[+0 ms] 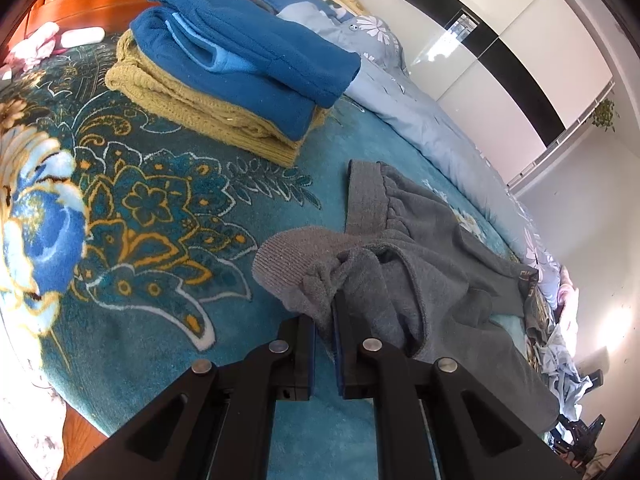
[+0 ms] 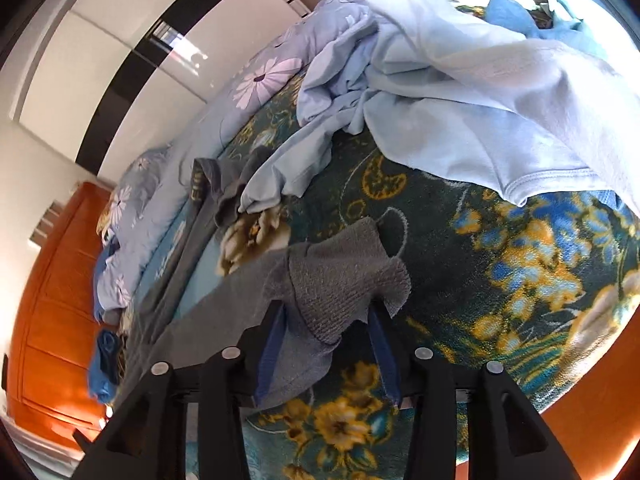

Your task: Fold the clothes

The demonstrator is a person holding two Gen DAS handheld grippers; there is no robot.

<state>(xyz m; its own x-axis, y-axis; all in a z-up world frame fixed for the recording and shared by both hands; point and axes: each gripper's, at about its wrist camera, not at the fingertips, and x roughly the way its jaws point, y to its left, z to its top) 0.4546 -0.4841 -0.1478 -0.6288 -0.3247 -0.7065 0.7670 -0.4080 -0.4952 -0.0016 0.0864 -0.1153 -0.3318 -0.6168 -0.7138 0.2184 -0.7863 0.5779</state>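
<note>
The grey sweatpants (image 1: 420, 240) lie crumpled on the teal floral blanket (image 1: 160, 208), ribbed cuffs bunched near both grippers. The left gripper (image 1: 325, 312) is clamped tight on one cuff. The right gripper (image 2: 328, 320) has its jaws spread apart, the other cuff (image 2: 344, 276) lying loose between them, unpinched.

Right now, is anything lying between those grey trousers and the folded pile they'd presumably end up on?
Nothing visible. In the left wrist view, only bare patterned blanket lies between the grey trousers and the folded pile. The left gripper is shut on a trouser cuff.
</note>
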